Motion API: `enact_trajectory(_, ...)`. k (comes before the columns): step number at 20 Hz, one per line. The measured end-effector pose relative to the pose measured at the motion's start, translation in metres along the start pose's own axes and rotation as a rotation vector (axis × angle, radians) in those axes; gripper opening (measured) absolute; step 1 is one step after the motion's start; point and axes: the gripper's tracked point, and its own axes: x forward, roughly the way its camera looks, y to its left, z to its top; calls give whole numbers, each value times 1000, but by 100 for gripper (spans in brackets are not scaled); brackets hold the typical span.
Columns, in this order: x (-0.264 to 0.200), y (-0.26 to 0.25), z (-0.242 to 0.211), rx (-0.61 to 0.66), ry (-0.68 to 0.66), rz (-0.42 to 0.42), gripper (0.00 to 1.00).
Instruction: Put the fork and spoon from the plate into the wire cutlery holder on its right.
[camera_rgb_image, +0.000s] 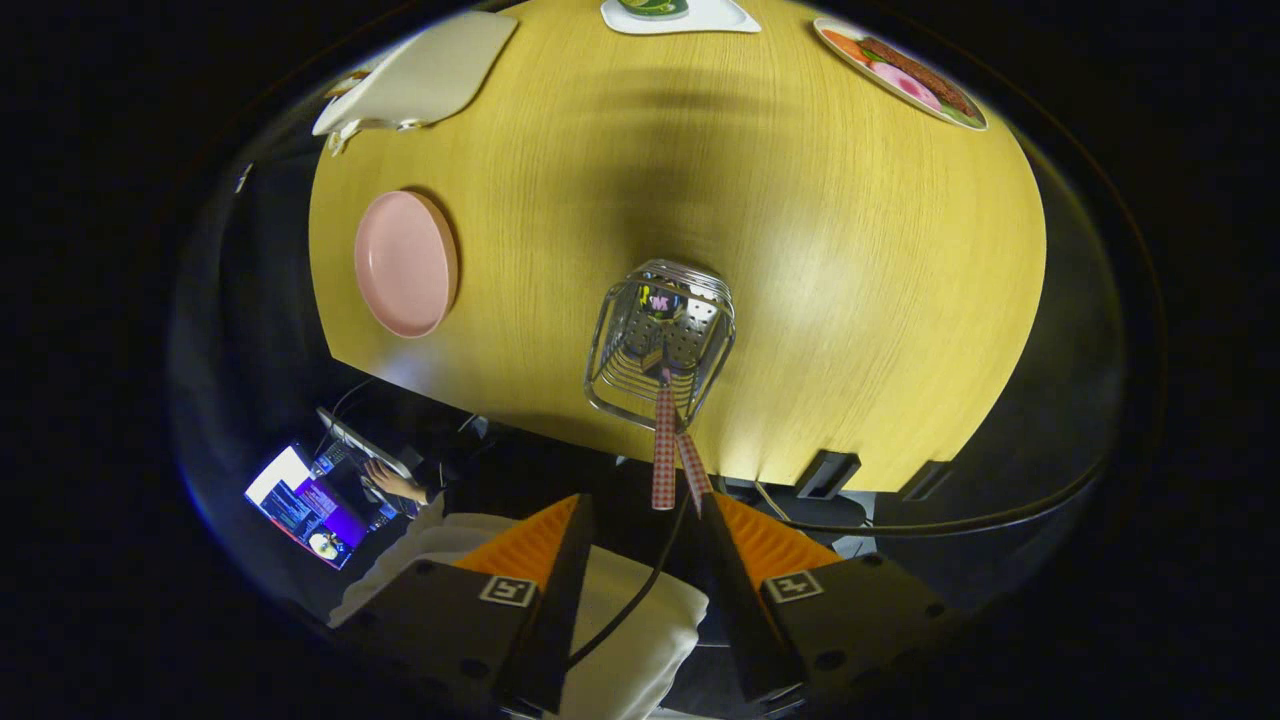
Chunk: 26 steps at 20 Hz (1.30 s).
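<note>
Checked handles of two utensils stood in the wire cutlery holder near the tabletop's front edge — the gripper, fingers wide and empty, did best lifting straight clear.

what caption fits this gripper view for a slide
Open gripper above the wire cutlery holder holding two checked-handled utensils; round pink plate bare on yellow wooden table.

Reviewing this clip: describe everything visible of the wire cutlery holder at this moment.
The wire cutlery holder is a shiny metal basket of thin bent wires with a perforated sheet at its bottom. It stands on the yellow wooden table near its edge, right of the pink plate, apart from it. Two utensils with red-checked handles stand in it, handles sticking out toward the hand-held gripper, whose fingers are open just short of them, touching neither.
</note>
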Motion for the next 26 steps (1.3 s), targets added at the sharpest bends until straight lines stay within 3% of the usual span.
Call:
enact_trajectory(2,-9,5,1,-5,-55,32,73)
enact_trajectory(3,-13,6,1,-10,-82,39,81)
enact_trajectory(4,-19,10,1,-11,-111,59,100)
enact_trajectory(26,-143,22,-49,-126,-881,165,99)
